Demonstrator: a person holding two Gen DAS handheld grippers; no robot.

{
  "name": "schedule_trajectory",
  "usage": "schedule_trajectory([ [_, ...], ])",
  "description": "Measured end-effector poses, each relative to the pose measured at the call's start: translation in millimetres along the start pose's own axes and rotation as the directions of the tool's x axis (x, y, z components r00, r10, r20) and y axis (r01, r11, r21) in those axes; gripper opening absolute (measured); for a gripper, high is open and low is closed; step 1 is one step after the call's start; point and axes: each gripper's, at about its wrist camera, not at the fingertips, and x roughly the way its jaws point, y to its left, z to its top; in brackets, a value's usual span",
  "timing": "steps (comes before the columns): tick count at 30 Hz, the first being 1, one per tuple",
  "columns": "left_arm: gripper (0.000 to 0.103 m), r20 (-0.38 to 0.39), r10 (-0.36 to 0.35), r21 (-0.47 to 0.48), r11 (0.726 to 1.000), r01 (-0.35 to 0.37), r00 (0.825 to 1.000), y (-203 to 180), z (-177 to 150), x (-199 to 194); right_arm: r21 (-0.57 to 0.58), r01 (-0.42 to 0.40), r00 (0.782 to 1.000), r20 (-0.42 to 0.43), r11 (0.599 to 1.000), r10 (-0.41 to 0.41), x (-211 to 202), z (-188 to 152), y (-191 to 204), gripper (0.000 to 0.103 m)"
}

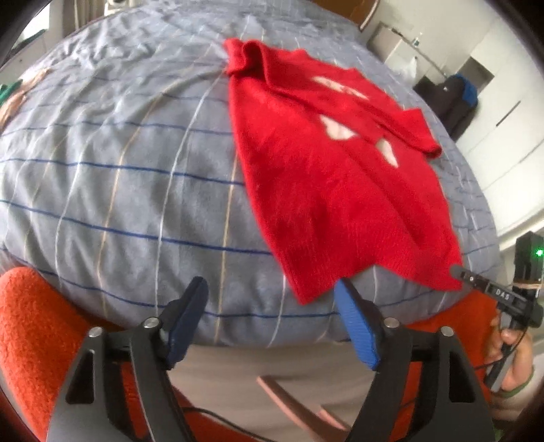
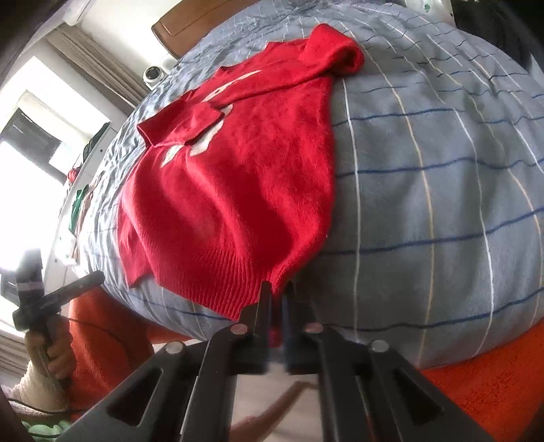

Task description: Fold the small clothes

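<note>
A small red sweater (image 1: 340, 176) with white markings lies flat on the blue-grey striped bedcover (image 1: 119, 176), its ribbed hem toward me and both sleeves folded in over the body. My left gripper (image 1: 272, 299) is open at the near bed edge, its right finger just under the hem's left corner. My right gripper (image 2: 276, 289) is shut on the sweater's (image 2: 238, 176) hem at its right corner. The right gripper's tip also shows in the left wrist view (image 1: 457, 272) at that hem corner.
An orange fuzzy blanket (image 1: 30, 333) lies along the near bed edge. A wooden headboard (image 2: 190, 23) is at the far end. White cabinets (image 1: 503, 119) and a dark bag (image 1: 455, 102) stand to the right of the bed. More clothes (image 2: 80, 204) lie at the far left edge.
</note>
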Motion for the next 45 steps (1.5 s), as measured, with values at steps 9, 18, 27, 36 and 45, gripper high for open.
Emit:
schedule_trajectory([
  [9, 0.099, 0.244, 0.096, 0.079, 0.990, -0.118, 0.965, 6.3, -28.3, -39.4, 0.026, 0.104, 0.993, 0.049, 0.994, -0.105, -14.9, -1.4, -3.4, 0.069],
  [18, 0.099, 0.118, 0.101, 0.161, 0.980, -0.119, 0.988, -2.0, -34.0, -23.6, -0.056, 0.257, 0.953, 0.178, 0.965, -0.244, -41.3, 0.1, 16.9, 0.084],
  [27, 0.099, 0.132, 0.109, 0.110, 0.986, -0.124, 0.985, 11.8, -35.1, -30.0, -0.124, 0.243, 0.958, 0.187, 0.962, -0.217, -37.2, -4.1, 32.2, 0.086],
  [36, 0.098, -0.012, -0.193, -0.130, 0.973, 0.190, 0.981, 58.8, -22.6, 4.4, 0.009, 0.049, 0.987, 0.153, 0.999, -0.050, -38.3, -7.4, 2.5, 0.086],
  [45, 0.003, -0.094, -0.121, 0.029, 0.992, 0.124, 0.988, 3.0, -15.3, 47.3, 0.047, -0.084, 0.994, 0.067, 0.995, 0.081, 11.4, -10.7, -12.1, 0.085],
])
